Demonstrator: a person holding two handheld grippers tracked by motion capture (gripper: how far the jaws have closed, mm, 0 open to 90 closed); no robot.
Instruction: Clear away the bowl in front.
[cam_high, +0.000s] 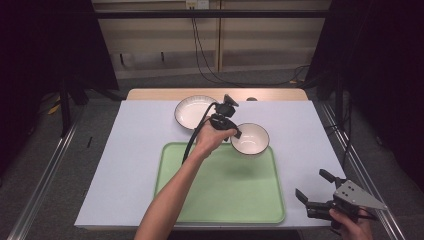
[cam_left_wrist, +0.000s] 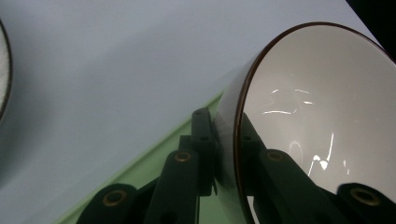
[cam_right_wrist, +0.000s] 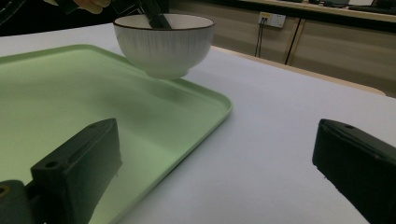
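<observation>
High view first: the left gripper (cam_high: 235, 132) has its black jaws pinched on the rim of a small white bowl with a thin dark edge (cam_high: 250, 138). One jaw is inside the bowl and one is outside, so the thin wall sits tight between them. That is a good way to lift a bowl, because the rim is the only part thin enough to pinch.

From the right gripper view, the bowl (cam_right_wrist: 164, 44) hangs in the air just above the far corner of the flat light green plastic tray (cam_right_wrist: 70, 93). Its bottom does not touch the tray. It looks like the bowl is being carried to the tray.

A round white plate with a dark rim (cam_high: 195, 112) lies on the pale table cover (cam_high: 135, 150), just behind the tray and near the bowl. It may be next.

The right gripper (cam_high: 316, 189) waits low at the near right corner of the table, well apart from the bowl. Its jaws stand wide apart with nothing in them, so it stays out of the way.
</observation>
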